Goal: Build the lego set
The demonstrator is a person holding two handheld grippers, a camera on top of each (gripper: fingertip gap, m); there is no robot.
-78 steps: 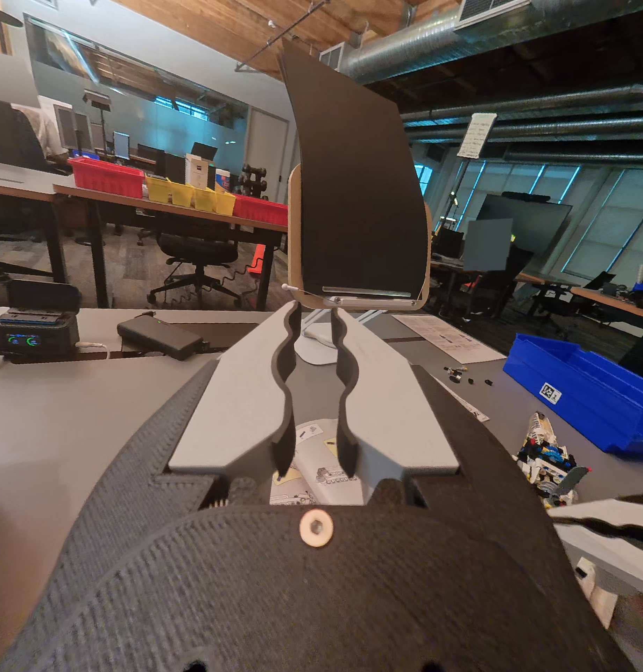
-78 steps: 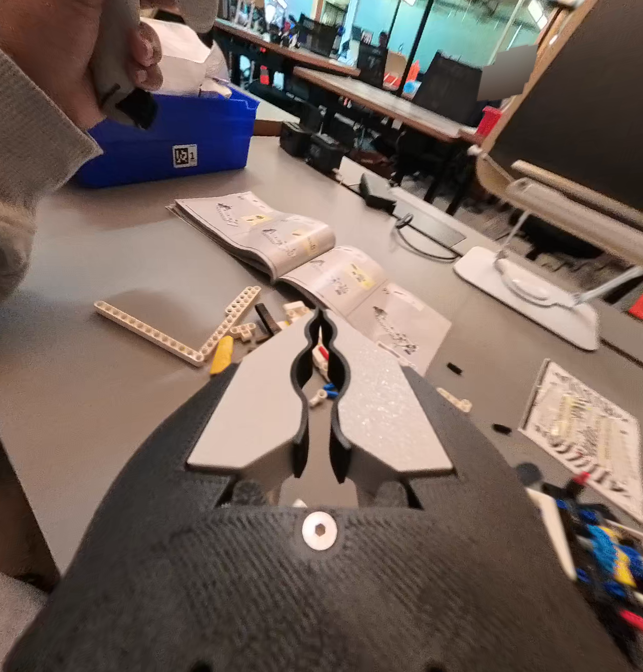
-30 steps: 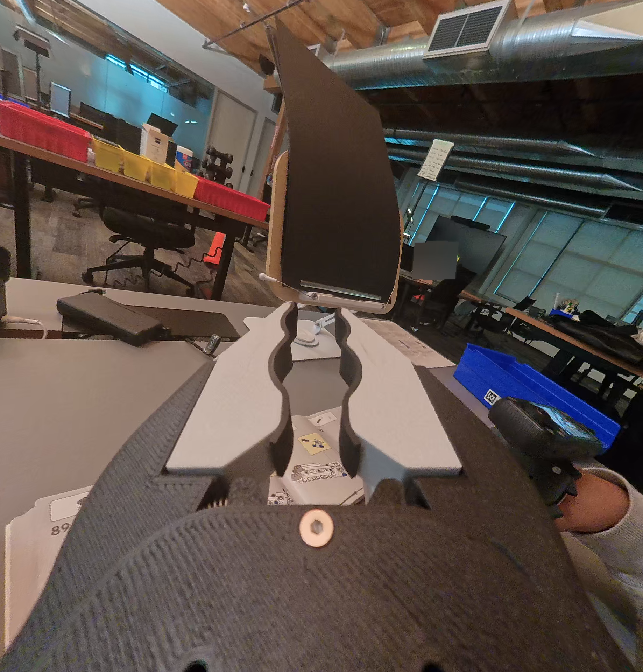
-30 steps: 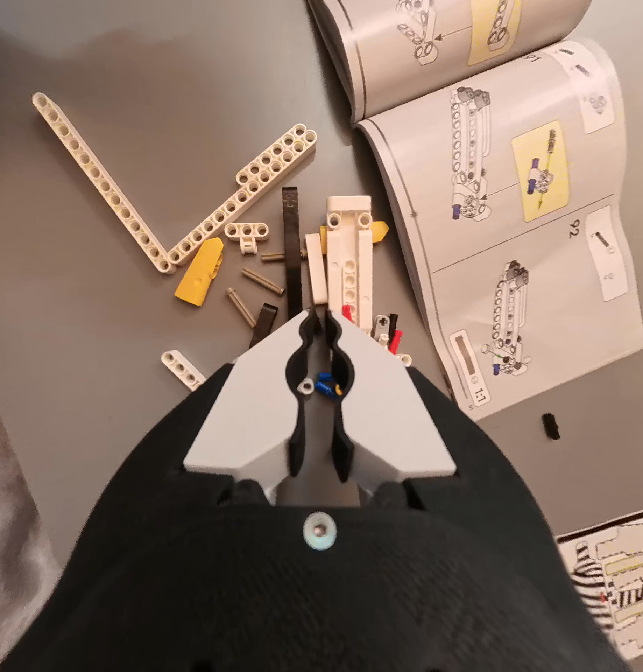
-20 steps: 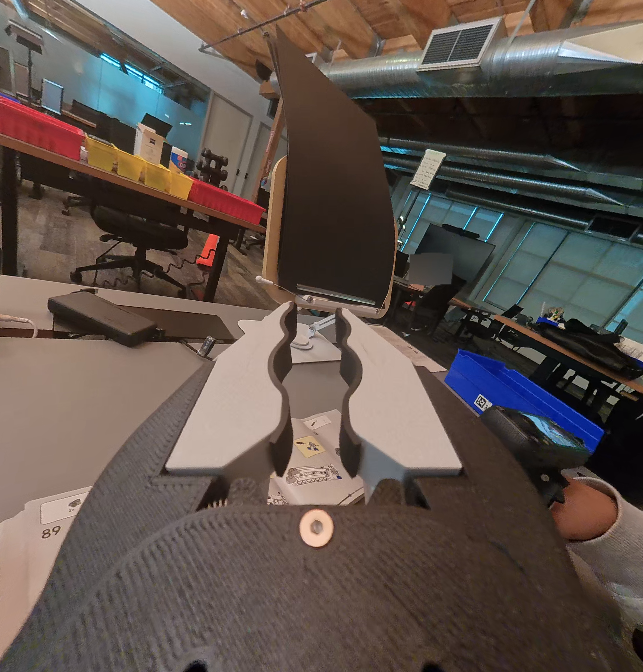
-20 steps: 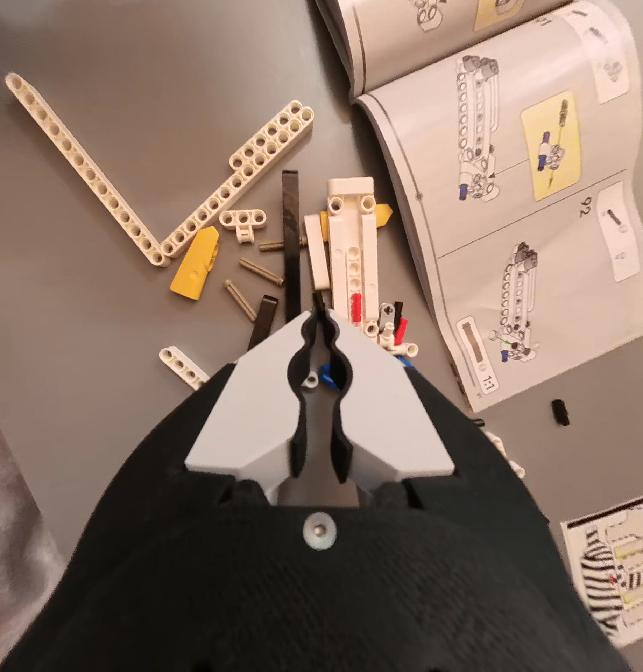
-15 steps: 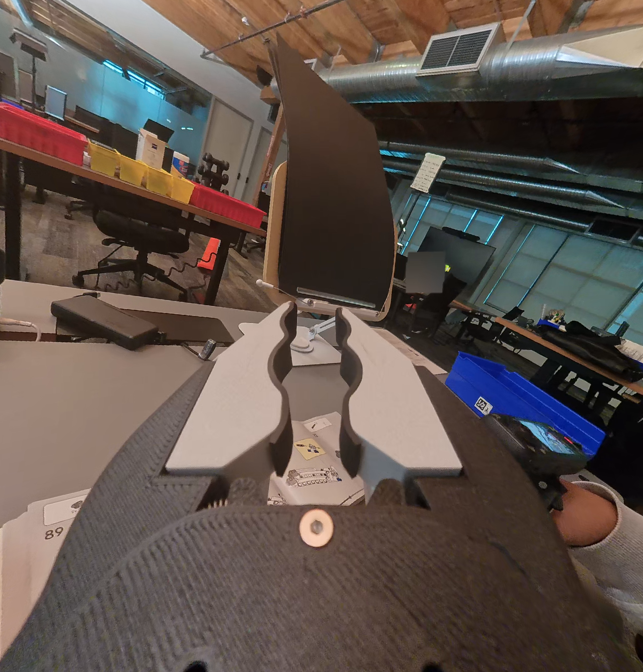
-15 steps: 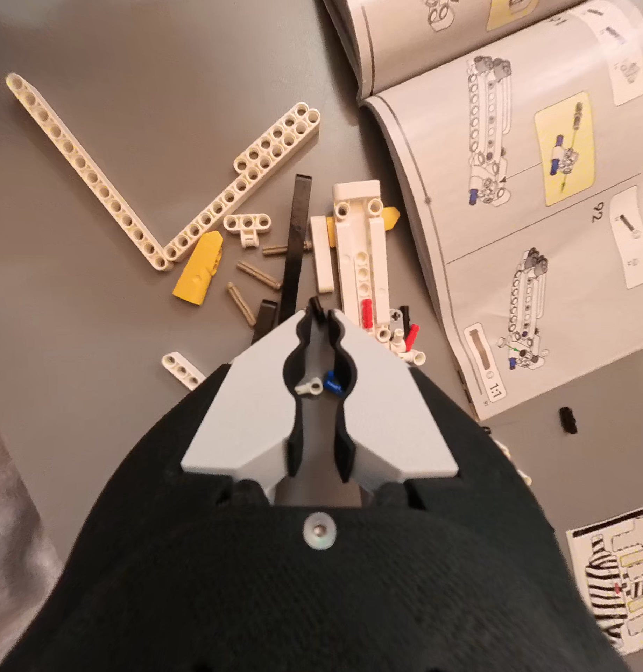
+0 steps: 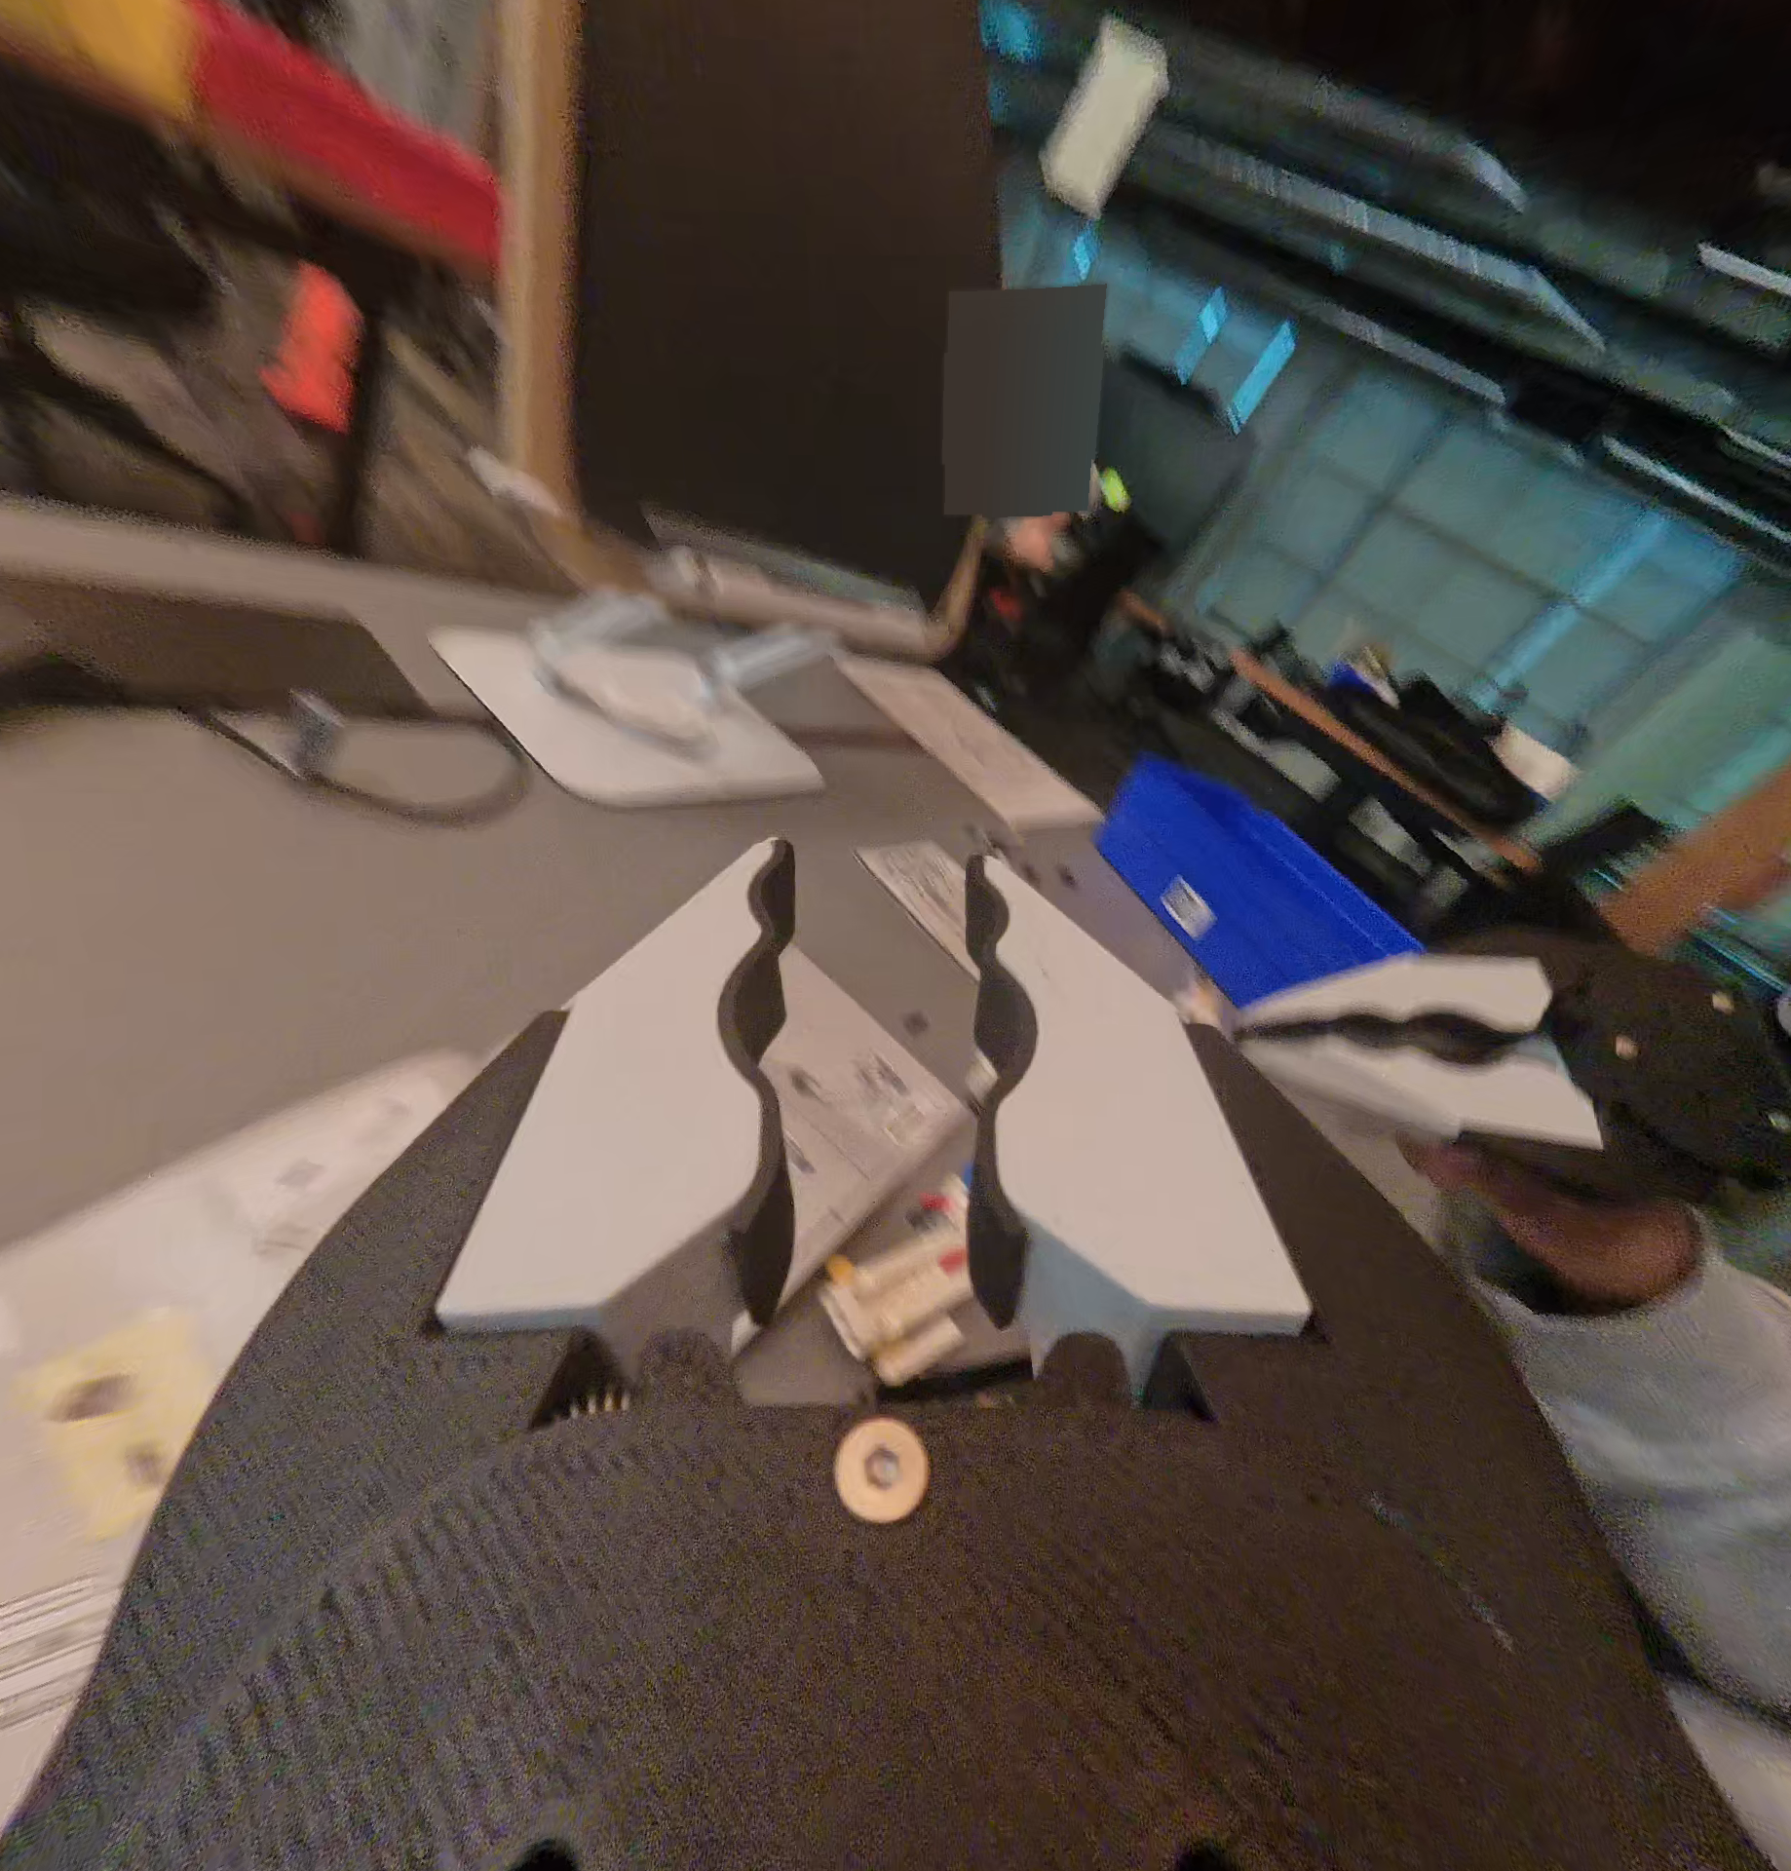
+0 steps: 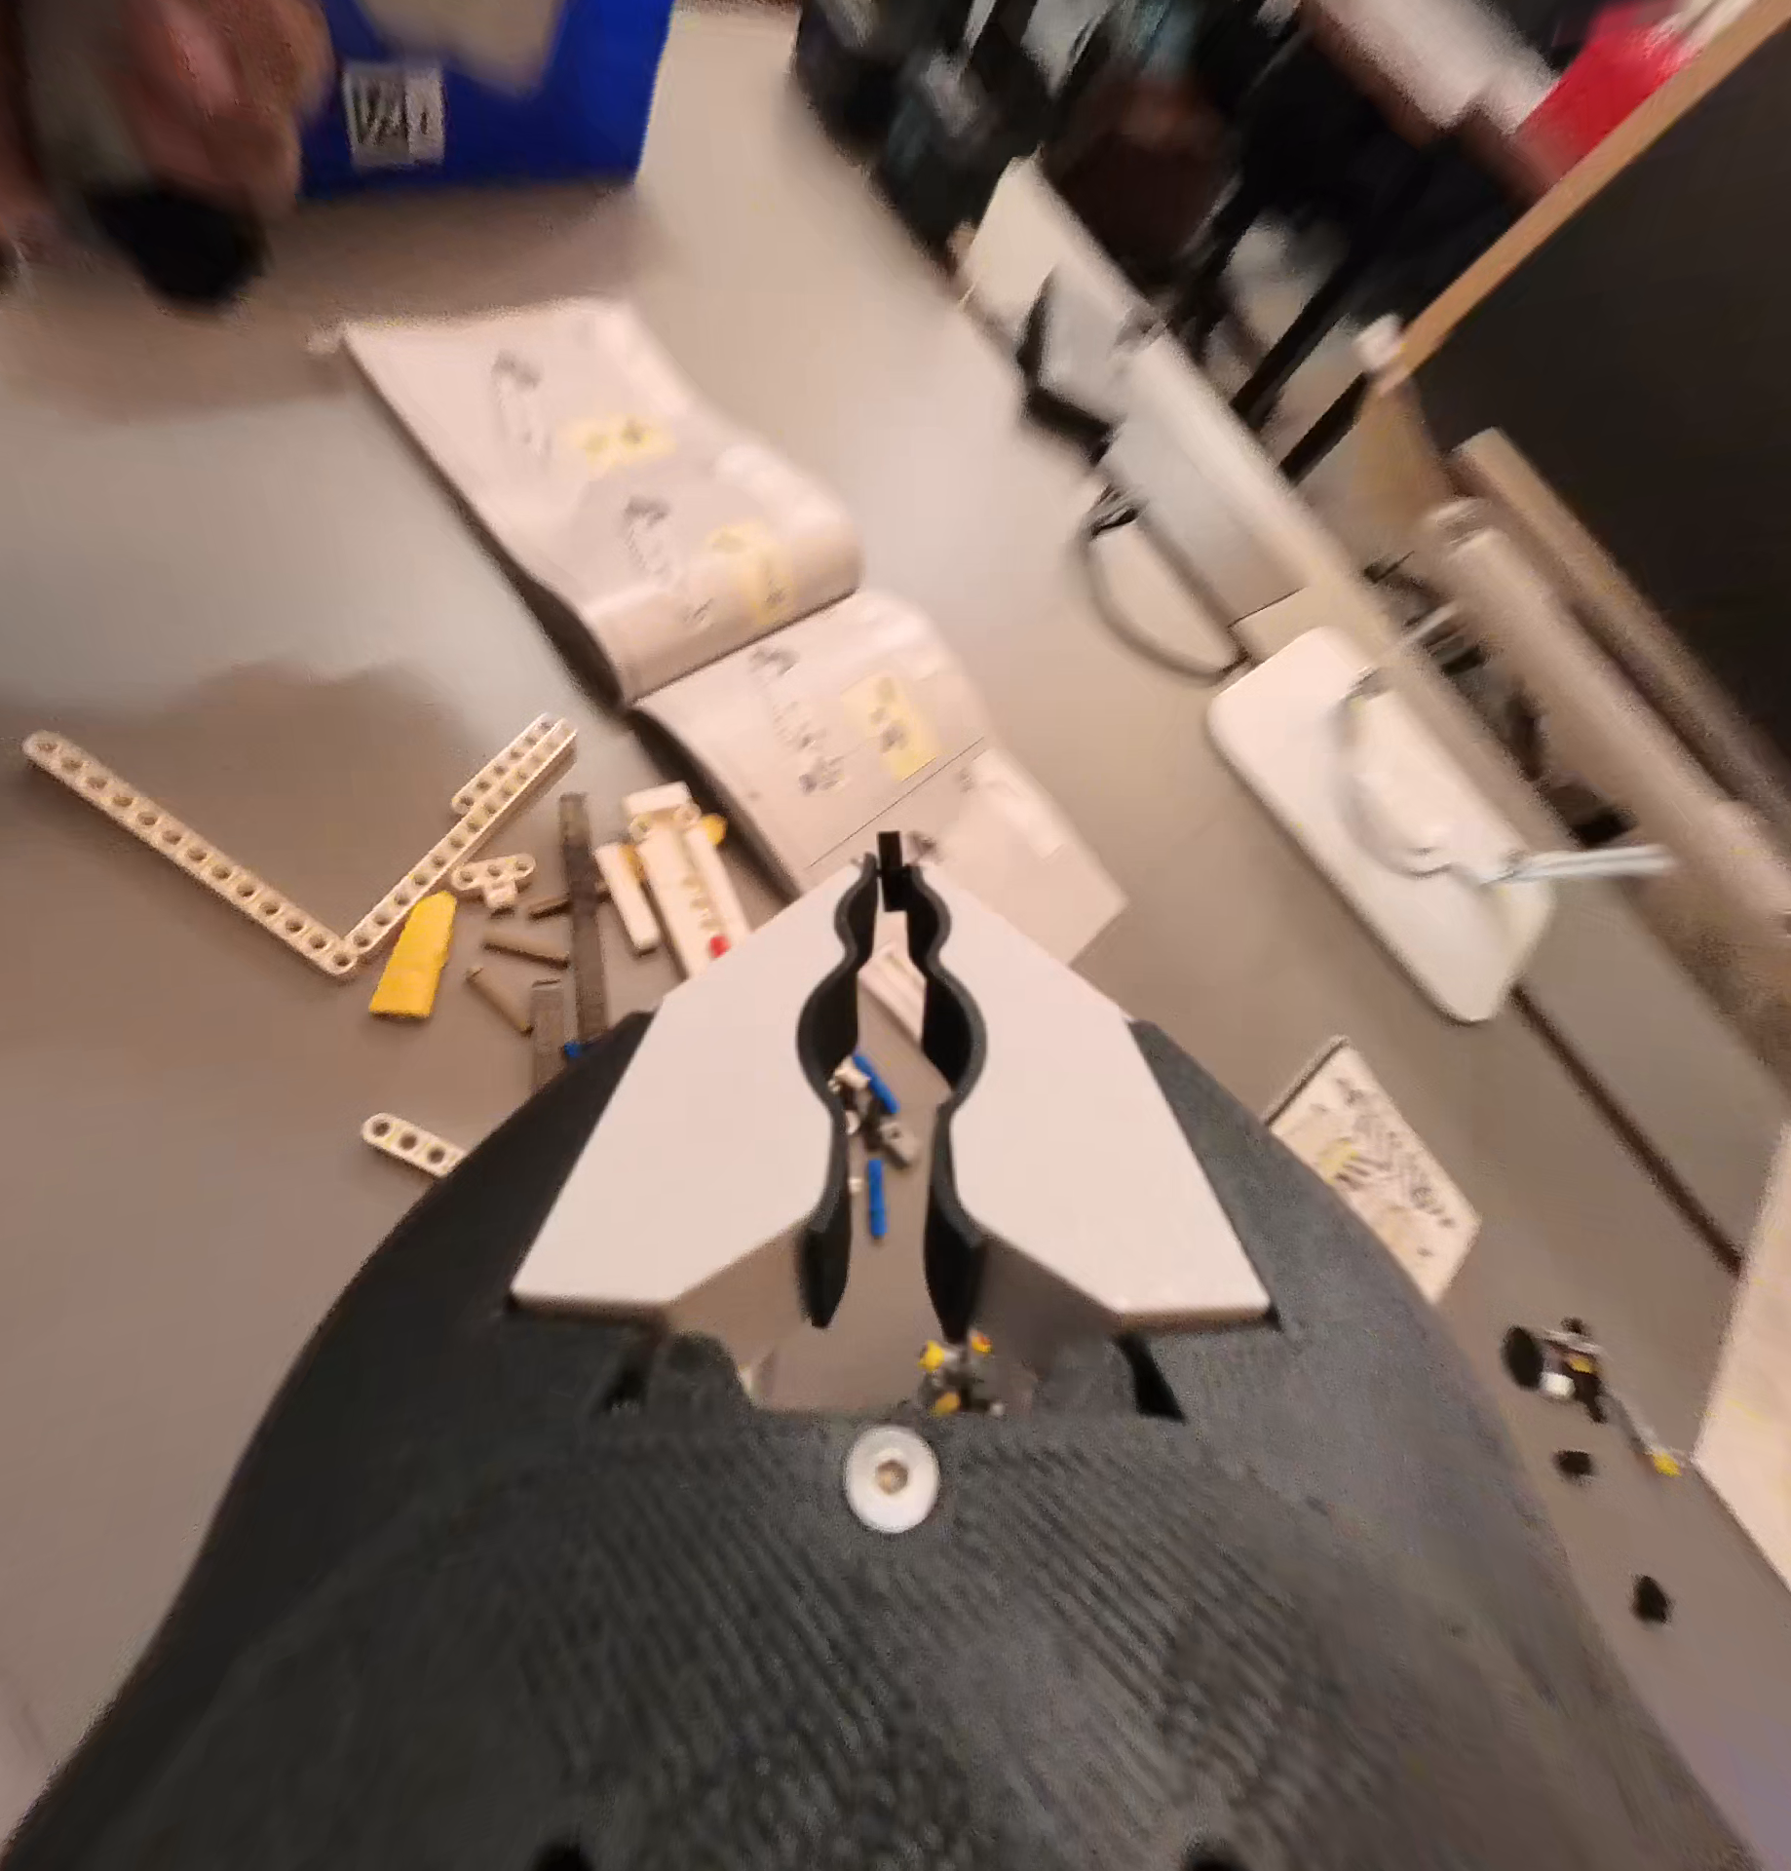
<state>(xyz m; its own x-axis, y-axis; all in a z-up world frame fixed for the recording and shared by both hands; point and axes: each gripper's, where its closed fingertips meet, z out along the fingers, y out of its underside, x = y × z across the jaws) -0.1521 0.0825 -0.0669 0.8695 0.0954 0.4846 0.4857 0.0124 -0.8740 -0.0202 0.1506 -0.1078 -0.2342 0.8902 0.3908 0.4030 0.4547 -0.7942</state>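
Centrally, the right gripper [image 10: 886, 879] pinches a small black pin [image 10: 888, 857] at its tips above loose white beams [image 10: 294, 866] and an open instruction booklet [image 10: 729, 607] on the grey bench [image 10: 213, 506]; the left gripper [image 9: 876, 871] stands open, empty.

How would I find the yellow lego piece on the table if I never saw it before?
Start at the open instruction booklet on the grey table, then look left to the pile of loose parts. The yellow piece lies just under the corner where two long white holed beams meet. It is the pile's only big yellow wedge.
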